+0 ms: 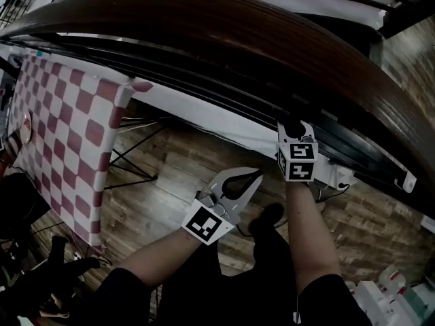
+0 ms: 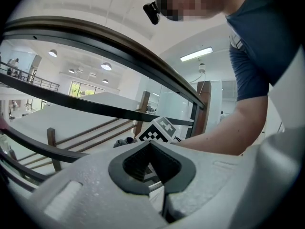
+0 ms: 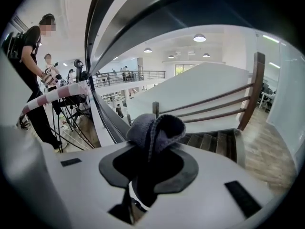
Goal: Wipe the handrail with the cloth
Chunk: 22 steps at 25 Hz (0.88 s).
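Observation:
A broad dark wooden handrail [image 1: 224,29] curves across the top of the head view and passes overhead in both gripper views [image 3: 119,27] [image 2: 114,49]. My right gripper [image 1: 295,126] is raised just beneath the rail's underside, its marker cube [image 1: 298,160] facing me. It is shut on a folded grey cloth [image 3: 153,129] that bulges out past the jaws; whether the cloth touches the rail I cannot tell. My left gripper [image 1: 253,176] hangs lower over the floor, to the left of the right one. Its jaws are shut [image 2: 150,146] with nothing between them.
A table with a red-and-white checked cover [image 1: 68,131] stands at the left, black stand legs [image 1: 132,158] beside it. Dark lower rails [image 1: 204,80] run under the handrail. White boxes [image 1: 384,294] lie at the bottom right. People [image 3: 33,61] stand far left; stairs [image 3: 212,142] descend ahead.

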{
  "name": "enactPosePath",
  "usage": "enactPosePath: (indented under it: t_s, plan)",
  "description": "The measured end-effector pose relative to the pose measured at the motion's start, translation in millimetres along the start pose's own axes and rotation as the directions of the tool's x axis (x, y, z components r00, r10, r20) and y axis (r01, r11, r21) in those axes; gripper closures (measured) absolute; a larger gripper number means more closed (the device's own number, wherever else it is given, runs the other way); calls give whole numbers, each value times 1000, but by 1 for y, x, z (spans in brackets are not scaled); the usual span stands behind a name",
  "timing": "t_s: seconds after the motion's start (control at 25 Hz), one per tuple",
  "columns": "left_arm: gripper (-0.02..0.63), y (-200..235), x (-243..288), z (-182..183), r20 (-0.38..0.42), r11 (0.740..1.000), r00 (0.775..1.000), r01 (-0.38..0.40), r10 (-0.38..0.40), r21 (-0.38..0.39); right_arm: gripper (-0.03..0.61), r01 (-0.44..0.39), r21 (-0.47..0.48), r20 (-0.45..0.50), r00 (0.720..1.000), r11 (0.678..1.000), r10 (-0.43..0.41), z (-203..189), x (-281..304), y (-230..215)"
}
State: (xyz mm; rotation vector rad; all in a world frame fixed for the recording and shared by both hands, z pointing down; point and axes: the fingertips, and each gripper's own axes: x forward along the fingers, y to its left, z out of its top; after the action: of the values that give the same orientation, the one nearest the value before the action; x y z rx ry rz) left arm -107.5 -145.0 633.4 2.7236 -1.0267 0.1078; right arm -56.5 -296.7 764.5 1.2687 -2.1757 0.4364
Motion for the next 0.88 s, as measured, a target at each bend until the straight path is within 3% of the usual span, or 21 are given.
enactPosePath:
  t_s: [0.24,0.52,0.68,0.88]
  plan:
    - [618,18,-18,1,-12,999,999,-38,38,-1,488,-67,-22,-7,998,997,67,20,24,40]
    - [618,7,-23,-2,-26,999,998,-51,51,-1,488,-148,-81,-14,989,986,147,28,33,73]
    - [618,-6,-20,-5,-32,998,998,-55,55,3,488,-153,-97,-19,988,984,151,19,22,63]
    - [618,-32,0,-11,-44,999,998,-40,39,-24,488,-117,-96,-31,993,988,115,-9,-9,18]
